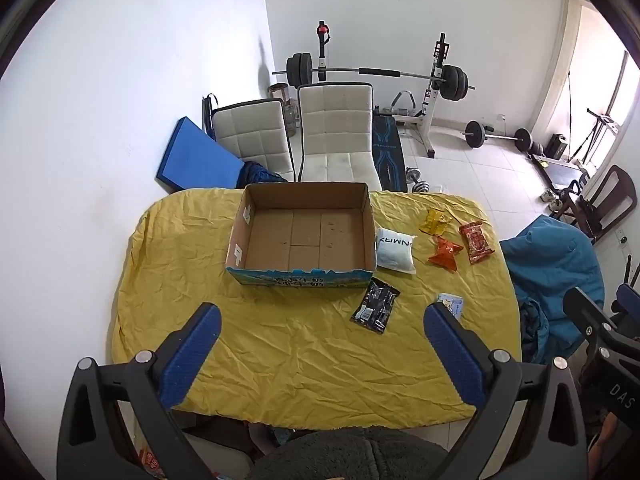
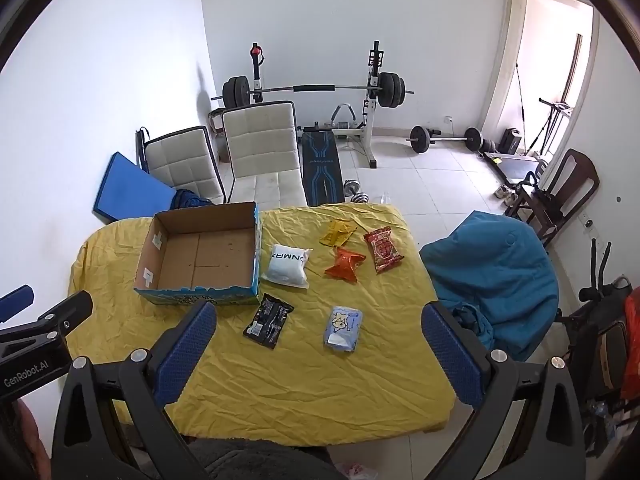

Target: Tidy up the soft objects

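An open, empty cardboard box [image 1: 304, 236] [image 2: 200, 256] stands on the yellow tablecloth [image 1: 280, 344] [image 2: 304, 376]. To its right lie a white pouch [image 1: 394, 249] [image 2: 286, 266], a black packet [image 1: 375, 306] [image 2: 268, 320], a pale blue tissue pack [image 1: 451, 304] [image 2: 343, 328], an orange packet [image 1: 445, 254] [image 2: 345, 264], a red packet [image 1: 475, 241] [image 2: 383, 249] and a yellow packet [image 1: 434, 221] [image 2: 338, 232]. My left gripper [image 1: 320, 320] is open and empty above the near table. My right gripper [image 2: 320, 320] is open and empty, above the tissue pack.
Two white chairs [image 1: 336, 132] stand behind the table, with a blue mat [image 1: 196, 156] against the wall. A barbell rack [image 1: 380, 74] and weights fill the far room. A teal jacket [image 2: 492, 276] drapes a chair at the table's right edge.
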### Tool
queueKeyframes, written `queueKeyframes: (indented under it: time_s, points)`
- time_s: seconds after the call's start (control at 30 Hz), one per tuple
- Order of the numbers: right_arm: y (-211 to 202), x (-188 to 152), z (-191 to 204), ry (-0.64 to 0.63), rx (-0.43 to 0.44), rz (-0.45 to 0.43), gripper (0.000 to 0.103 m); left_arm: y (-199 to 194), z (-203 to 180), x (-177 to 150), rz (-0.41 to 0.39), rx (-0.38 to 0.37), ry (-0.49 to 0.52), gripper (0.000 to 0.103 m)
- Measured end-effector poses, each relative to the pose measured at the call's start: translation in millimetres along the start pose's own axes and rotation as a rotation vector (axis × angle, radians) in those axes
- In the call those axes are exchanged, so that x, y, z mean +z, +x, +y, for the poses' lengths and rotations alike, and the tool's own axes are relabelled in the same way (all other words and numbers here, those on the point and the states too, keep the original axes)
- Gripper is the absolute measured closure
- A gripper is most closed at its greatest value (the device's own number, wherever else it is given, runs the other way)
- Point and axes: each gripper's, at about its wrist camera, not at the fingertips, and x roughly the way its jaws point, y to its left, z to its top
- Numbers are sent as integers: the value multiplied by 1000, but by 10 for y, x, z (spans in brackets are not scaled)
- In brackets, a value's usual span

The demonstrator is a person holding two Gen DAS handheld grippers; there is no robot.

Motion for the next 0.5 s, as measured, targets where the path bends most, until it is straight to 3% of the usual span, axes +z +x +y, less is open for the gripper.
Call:
queueKeyframes:
  time_s: [0.5]
  points:
    - [-96,-3,62,-8,7,-17,0,-72,0,-9,-18,-1,-1,0]
